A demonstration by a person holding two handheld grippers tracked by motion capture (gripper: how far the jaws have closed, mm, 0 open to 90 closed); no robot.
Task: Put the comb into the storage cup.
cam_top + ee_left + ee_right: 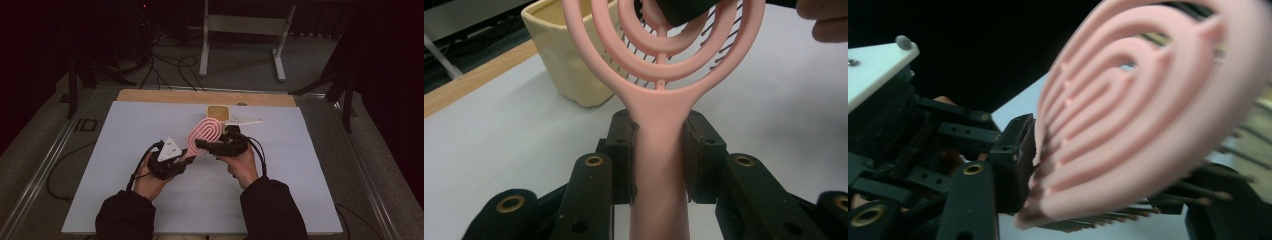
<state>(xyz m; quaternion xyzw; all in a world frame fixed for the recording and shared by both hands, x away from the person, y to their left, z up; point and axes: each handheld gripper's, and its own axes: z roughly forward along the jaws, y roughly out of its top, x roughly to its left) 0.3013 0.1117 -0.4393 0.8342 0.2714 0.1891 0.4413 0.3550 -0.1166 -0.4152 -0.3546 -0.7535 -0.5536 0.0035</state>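
Note:
A pink hairbrush [205,134] with a looped oval head is held up over the white table top [150,200]. My left gripper [186,159] is shut on its handle; in the left gripper view the pads clamp the handle [659,175] from both sides. My right gripper [202,145] comes in from the right and is shut on the brush head. In the right gripper view one pad [1020,160] sits against the head's ribbed back [1148,110], and the bristles rest against the other jaw. The left gripper's white plate [873,65] shows beyond it.
A cream square cup [218,112] stands just behind the brush, near the table's far edge, and in the left gripper view the cup [569,65] is close behind the head. A wooden strip [150,96] borders the far side. A metal stand [240,25] and cables lie on the floor beyond.

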